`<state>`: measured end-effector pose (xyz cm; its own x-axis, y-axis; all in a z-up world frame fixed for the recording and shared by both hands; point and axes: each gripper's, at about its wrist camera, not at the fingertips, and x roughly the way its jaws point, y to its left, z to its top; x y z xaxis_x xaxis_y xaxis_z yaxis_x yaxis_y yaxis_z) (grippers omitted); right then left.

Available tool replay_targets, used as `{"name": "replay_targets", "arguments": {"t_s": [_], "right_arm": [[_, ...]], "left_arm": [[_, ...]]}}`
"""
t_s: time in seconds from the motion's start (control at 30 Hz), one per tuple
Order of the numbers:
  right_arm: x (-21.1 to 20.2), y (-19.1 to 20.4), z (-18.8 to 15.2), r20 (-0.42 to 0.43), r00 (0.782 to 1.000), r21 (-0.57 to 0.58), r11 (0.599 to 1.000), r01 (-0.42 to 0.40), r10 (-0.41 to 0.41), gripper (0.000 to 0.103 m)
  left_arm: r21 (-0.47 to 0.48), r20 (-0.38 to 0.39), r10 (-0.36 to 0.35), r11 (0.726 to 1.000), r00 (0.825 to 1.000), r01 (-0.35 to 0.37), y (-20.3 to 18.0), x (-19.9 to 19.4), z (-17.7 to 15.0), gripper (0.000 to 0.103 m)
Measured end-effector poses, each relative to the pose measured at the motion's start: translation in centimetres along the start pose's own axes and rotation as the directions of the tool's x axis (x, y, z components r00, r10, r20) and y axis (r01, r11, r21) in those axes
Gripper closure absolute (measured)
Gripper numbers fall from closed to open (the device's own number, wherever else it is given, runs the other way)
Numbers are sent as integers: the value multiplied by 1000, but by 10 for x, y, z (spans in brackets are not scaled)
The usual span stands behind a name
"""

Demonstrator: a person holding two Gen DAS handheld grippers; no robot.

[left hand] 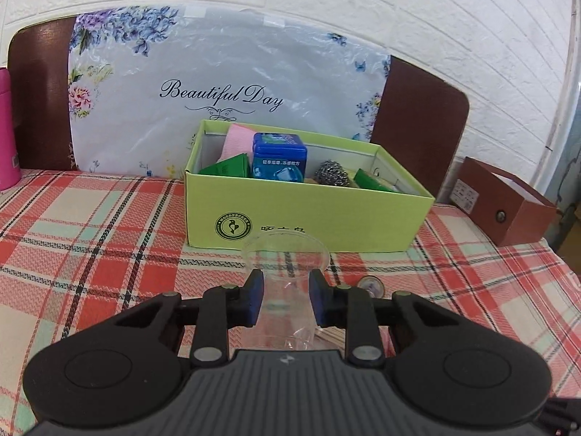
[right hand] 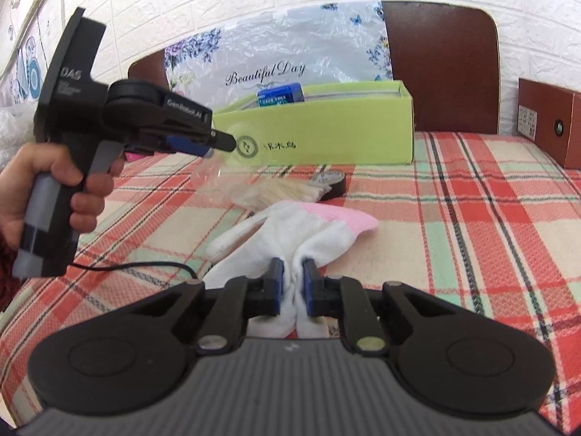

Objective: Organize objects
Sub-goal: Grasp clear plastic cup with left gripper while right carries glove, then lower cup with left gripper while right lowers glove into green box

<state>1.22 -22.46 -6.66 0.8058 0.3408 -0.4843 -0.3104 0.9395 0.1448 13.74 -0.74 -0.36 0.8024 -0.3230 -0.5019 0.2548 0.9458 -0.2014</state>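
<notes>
Approx. halfway, by my read. Green box [left hand: 308, 214] at the back of the plaid surface [left hand: 90, 225] already holds a blue tub [left hand: 279, 158], steel scourer [left hand: 332, 173], pink cloth [left hand: 238, 138] & green packets.

Still out: clear plastic cup [left hand: 287, 265], white/pink glove [right hand: 308, 232], tape roll [right hand: 332, 181], bundle of pale sticks [right hand: 279, 190].

Left gripper [left hand: 286, 296] pinches the cup, held off the surface just in front of the box; cup is thin, see-through, mouth pointing at the box.

Right gripper [right hand: 290, 278] is pressed together on the glove's fabric; glove lies limp on the surface, near edge.
</notes>
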Motion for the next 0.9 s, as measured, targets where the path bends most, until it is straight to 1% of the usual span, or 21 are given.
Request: {"name": "replay_targets", "arguments": {"t_s": [0.17, 0.3, 0.47, 0.57, 0.7, 0.8, 0.9], "right_arm": [[-14, 0, 19, 74, 997, -23, 1000, 21, -20, 91], [-19, -2, 40, 127, 991, -47, 998, 35, -28, 91], [-20, -1, 69, 201, 979, -113, 991, 70, -46, 91], [-17, -4, 85, 241, 969, -145, 985, 99, -61, 91], [-1, -11, 111, 275, 958, -182, 975, 130, -76, 91], [19, -17, 131, 290, 954, -198, 971, 135, -73, 91], [43, -20, 147, 320, 945, -239, 959, 153, -71, 91]], "left_arm": [[0, 22, -32, 999, 999, 32, -1, -19, -2, 75], [23, 57, -54, 998, 997, 53, -4, -35, 4, 75], [26, 141, -64, 998, 988, 61, -1, -59, 22, 75], [22, 190, -54, 998, 980, 51, 5, -67, 38, 75], [7, 208, -27, 1000, 978, 26, 12, -57, 64, 75], [-13, 212, -6, 1000, 977, 9, 19, -37, 84, 75], [-5, 224, 9, 1000, 974, -8, 25, -12, 100, 75]]}}
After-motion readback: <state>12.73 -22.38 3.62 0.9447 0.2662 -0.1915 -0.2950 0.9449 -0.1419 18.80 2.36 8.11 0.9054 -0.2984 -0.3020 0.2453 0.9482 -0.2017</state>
